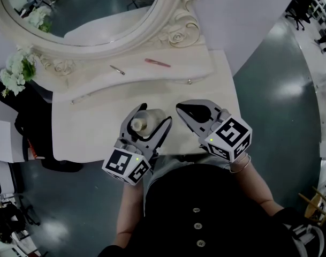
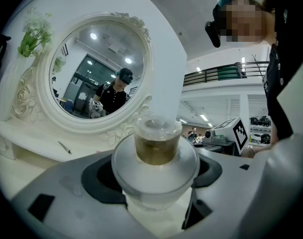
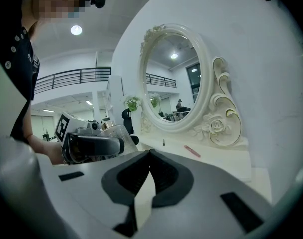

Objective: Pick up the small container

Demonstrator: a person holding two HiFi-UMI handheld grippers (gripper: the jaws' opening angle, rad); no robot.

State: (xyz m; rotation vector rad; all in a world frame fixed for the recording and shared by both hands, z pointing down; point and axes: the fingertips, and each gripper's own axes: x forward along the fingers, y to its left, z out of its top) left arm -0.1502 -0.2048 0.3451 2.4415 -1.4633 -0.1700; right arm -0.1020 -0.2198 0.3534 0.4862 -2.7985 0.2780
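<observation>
Down in the head view, the left hand-held gripper (image 1: 154, 115) is clamped on the small container (image 1: 139, 123), a pale frosted piece with a round top, held between the two dark jaws over the near part of the white tabletop (image 1: 82, 133) – whether its base touches the surface cannot be told. Just to its right, the right hand-held gripper (image 1: 180, 109) has its jaws together with nothing in them, the tips near the container but apart from it. Farther back, a pink pen (image 1: 157, 63) and a small metal tool (image 1: 117, 69) lie on the raised ledge below the oval mirror (image 1: 168, 33), and white flowers (image 1: 14, 71) stand at the left end. Next, the left gripper view shows the container up close: a frosted wide shoulder with a clear neck tinted amber, pinched on both sides by the dark pads, with the mirror and flowers behind it to the left. Lastly, the right gripper view shows that gripper's jaws meeting at the tips and holding nothing – beyond them, to the left, the other gripper with the container, and the pen lies on the ledge under the mirror
</observation>
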